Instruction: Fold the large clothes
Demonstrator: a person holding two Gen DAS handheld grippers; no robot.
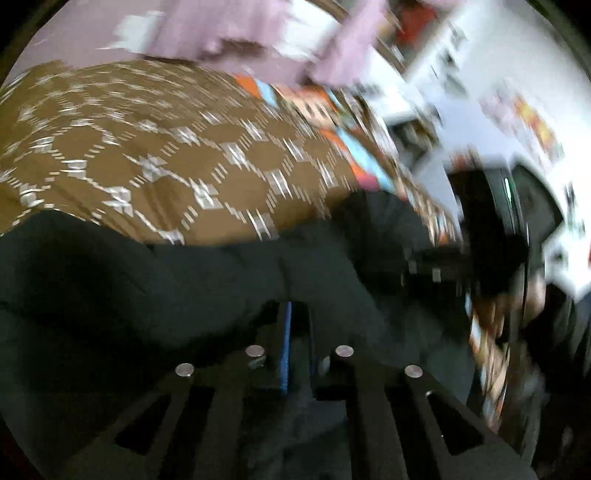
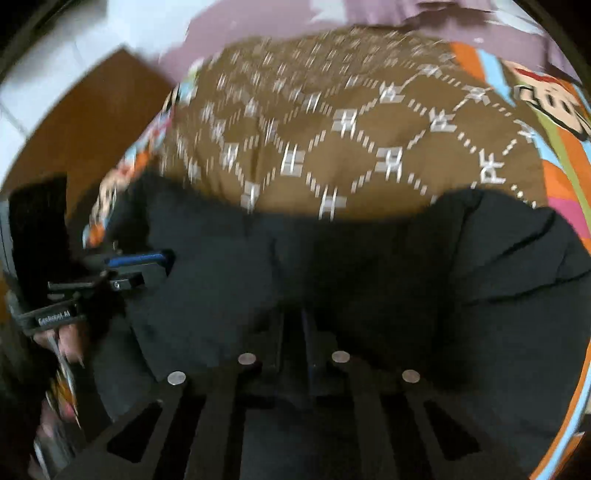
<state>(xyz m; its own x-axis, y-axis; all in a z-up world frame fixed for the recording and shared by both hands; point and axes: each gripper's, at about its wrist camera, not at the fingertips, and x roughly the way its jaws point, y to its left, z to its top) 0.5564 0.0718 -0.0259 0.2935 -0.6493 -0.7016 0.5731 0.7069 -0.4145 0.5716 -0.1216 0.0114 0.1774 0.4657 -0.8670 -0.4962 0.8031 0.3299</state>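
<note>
The dark garment (image 1: 155, 280) fills the lower half of the left wrist view, draped over the brown patterned blanket (image 1: 166, 155) on the bed, and both frames are smeared with motion blur. Look at the left gripper (image 1: 291, 332) at bottom centre: its jaws are pressed together with the dark cloth bunched right between them, so it has hold of the garment. In the right wrist view the same garment (image 2: 369, 266) spreads across the middle and lower frame, its upper edge lying against the brown blanket (image 2: 332, 122). The right gripper (image 2: 295, 332) at bottom centre is likewise pinched tight on a fold of the black fabric. Over at the left edge of that view the other gripper (image 2: 140, 266) shows side-on, its blue-lined tips clamped on the garment's edge. A bright cartoon-print sheet (image 2: 554, 122) peeks out at the right of the frame beneath the blanket, and a pale purple cloth (image 1: 229, 26) sits at the top of the left wrist view.
</note>
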